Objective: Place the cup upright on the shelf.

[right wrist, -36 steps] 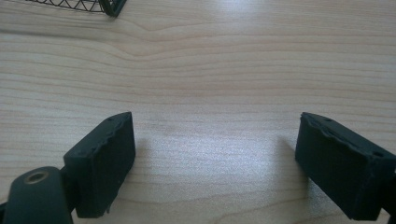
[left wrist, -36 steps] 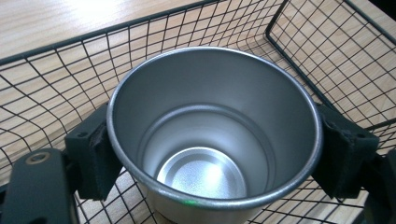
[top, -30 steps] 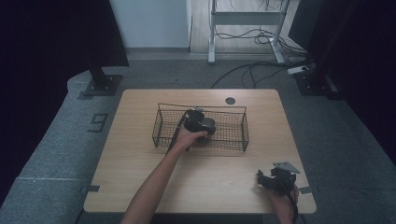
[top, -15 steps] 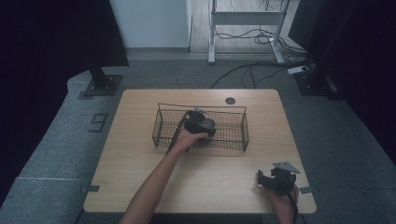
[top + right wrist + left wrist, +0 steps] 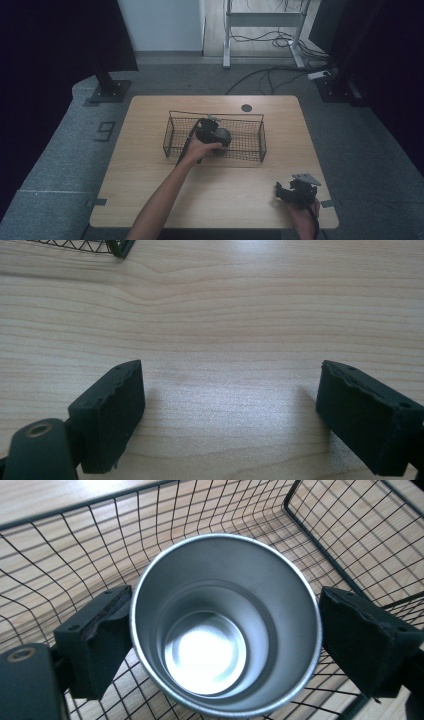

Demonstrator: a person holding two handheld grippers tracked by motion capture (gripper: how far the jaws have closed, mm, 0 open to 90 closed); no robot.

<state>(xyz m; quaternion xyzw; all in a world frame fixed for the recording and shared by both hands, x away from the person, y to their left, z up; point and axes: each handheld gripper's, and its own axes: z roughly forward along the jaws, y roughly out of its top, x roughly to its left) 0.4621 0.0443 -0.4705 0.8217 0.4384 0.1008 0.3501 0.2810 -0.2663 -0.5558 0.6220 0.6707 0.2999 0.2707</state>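
Worktop (image 5: pixel 150 190) is the big open bit: bare wood all round the wire basket (image 5: pixel 172 135), w/ loads of free room on the near side of the basket and out toward the near right corner. Basket sits roughly mid-worktop, long and low, mesh walls on all four sides.

Inside the basket, about the middle, the left gripper (image 5: pixel 220 630) has a steel cup (image 5: pixel 225 625) between its fingers. One finger (image 5: pixel 102 635) is pressed on the cup's wall, the other (image 5: pixel 362 640) sits right at the rim on the opposite side, looks touching but can't be 100% sure. So I'd call it clamped on the cup. Cup is upright, mouth open, nothing in it. Can't tell if its base is on the mesh floor or just above.

Imo the step in hand is moving the cup at the basket, either lifting out or setting in. Next move has to go straight up or down, bc the basket walls are close to the cup, esp the corner beyond it.

Right gripper (image 5: pixel 296 192) is well away from the basket near the front right edge of the worktop, fingers (image 5: pixel 107 412) spread wide, holding nothing.
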